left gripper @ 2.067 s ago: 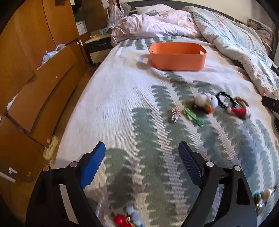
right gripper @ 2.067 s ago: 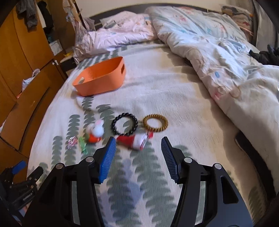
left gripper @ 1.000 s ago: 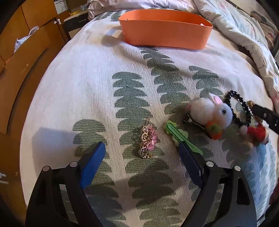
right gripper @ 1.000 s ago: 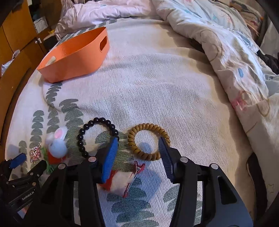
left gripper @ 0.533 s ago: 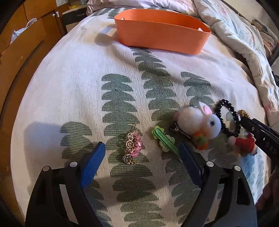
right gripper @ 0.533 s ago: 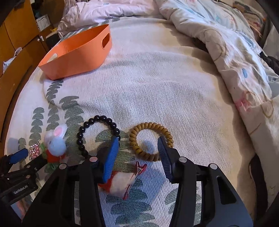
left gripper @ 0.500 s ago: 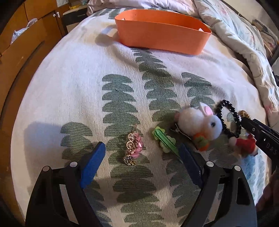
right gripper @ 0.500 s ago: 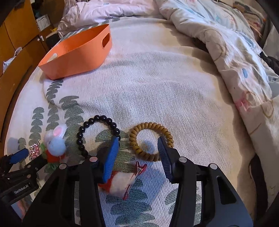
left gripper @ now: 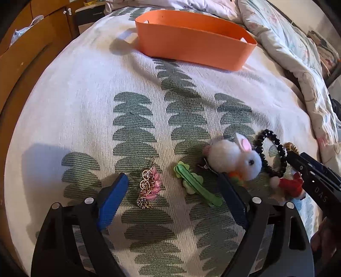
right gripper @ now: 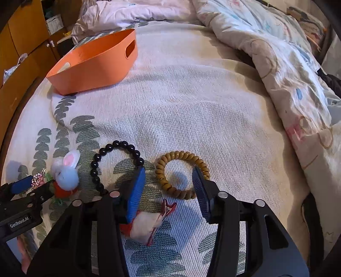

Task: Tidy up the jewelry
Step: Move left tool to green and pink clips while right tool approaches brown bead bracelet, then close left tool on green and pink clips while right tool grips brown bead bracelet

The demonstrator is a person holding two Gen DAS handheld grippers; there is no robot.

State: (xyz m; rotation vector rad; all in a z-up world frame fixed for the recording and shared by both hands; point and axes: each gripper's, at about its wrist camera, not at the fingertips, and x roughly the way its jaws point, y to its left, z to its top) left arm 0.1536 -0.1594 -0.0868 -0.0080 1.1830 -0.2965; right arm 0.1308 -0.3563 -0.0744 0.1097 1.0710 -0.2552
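My left gripper is open low over the bedspread, its fingers either side of a pink and gold brooch and a green hair clip. A white bunny clip, black bead bracelet and red clip lie to the right. My right gripper is open, its fingers astride the brown coil hair tie. The black bead bracelet lies to its left, the red and white clip under its left finger. The orange basket stands farther back.
A rumpled quilt covers the right side of the bed. Wooden drawers stand along the left edge. Pillows lie at the head. The other gripper shows in each view: right one, left one.
Both grippers have moved forward and down toward the items. The left now brackets the brooch and green clip; the right stays astride the brown hair tie. Both stay open.
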